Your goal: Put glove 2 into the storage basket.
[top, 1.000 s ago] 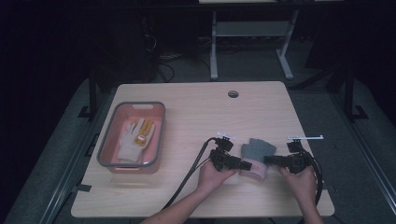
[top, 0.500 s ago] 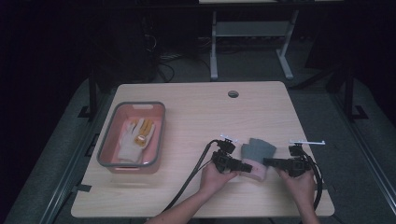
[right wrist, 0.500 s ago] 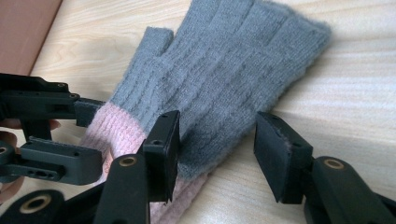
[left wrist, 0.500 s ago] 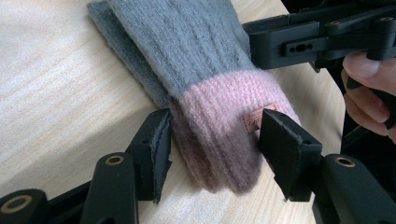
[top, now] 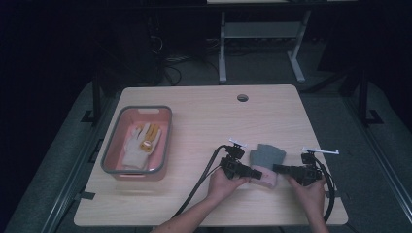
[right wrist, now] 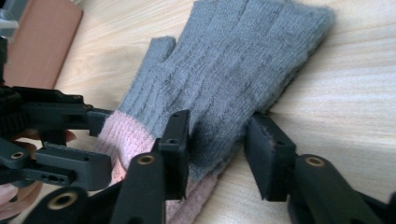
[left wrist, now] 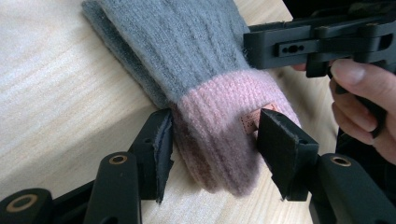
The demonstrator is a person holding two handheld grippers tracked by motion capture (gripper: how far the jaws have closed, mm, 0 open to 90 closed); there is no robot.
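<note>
Your left gripper point(top: 256, 173) sits at the pink cuff end of the grey glove point(top: 268, 156), your right gripper point(top: 277, 168) at the glove's opposite edge, the two pointing toward each other across it. The glove lies flat on the wooden table point(top: 204, 126), fingers pointing away from you, cuff nearest you.

Left gripper view: the jaws have just been closing and now bracket the pink cuff point(left wrist: 224, 135). One pad presses the cuff's side, the other touches by the small tag point(left wrist: 251, 121); the knit bunches up between them, so you grip the cuff. The right gripper point(left wrist: 303, 46) shows beyond the cuff, against the grey part, with your right hand point(left wrist: 362, 93) behind it.

Right gripper view: these jaws have just been closing too. The grey edge of the glove point(right wrist: 233, 74) lies between them; the near pad rests on top of the knit, while the other pad stands just beside the glove's edge, on bare wood. They don't pinch yet, so count this one as open around the edge. The left gripper point(right wrist: 60, 121) shows off to the side of your jaws, at the cuff.

Well away, beyond your left gripper, the pink bin point(top: 111, 155) holds a white-and-yellow glove point(top: 138, 145).
</note>
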